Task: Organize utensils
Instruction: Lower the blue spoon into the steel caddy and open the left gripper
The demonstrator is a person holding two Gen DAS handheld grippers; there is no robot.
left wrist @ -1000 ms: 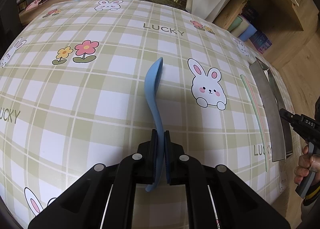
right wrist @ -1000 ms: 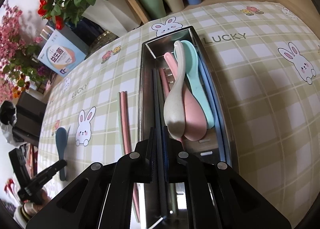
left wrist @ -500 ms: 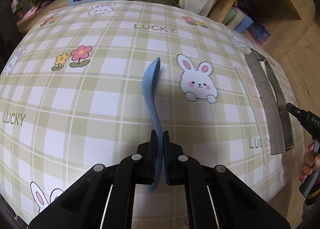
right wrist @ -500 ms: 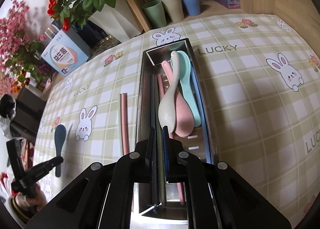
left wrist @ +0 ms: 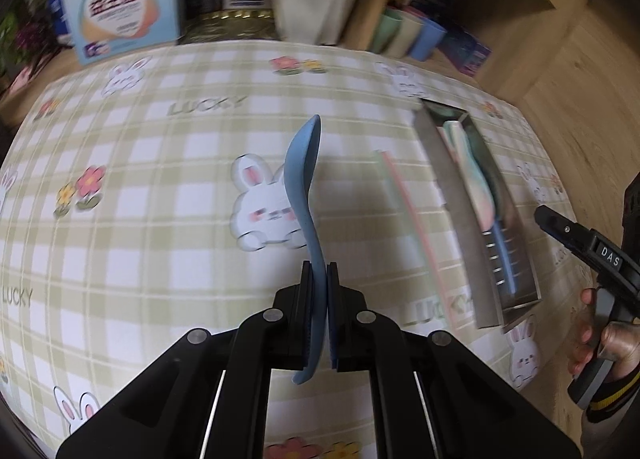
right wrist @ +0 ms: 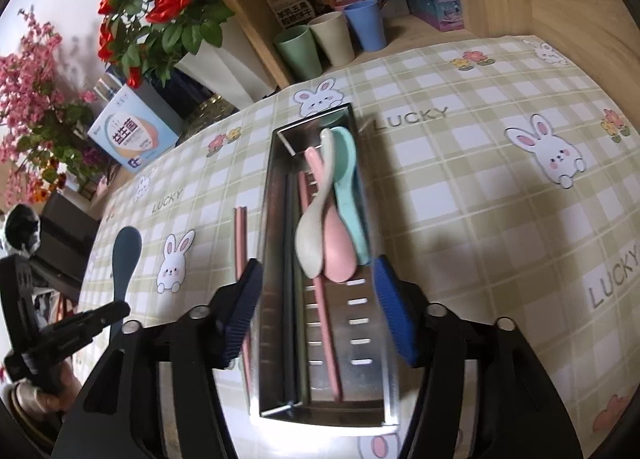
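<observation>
Soft daylight is filling both fisheye views evenly, and the checked tablecloth (left wrist: pixel 160 179) is bulging and curving toward dark, vignetted corners. Motion blur is smearing the left wrist view, especially the boxes and cups along the top, while the right wrist view is staying sharper. The steel tray (right wrist: pixel 272 259) is catching pale glare, and soft shadows are falling on the cloth

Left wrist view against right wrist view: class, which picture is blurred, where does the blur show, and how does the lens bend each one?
Left wrist view: tablecloth prints and the metal tray are smeared, while the left gripper and its blue spoon stay crisp. Right wrist view: mostly sharp; the tray reads clearly, though the opening right gripper has soft fingers. Both bulge the table into a dome.
</observation>
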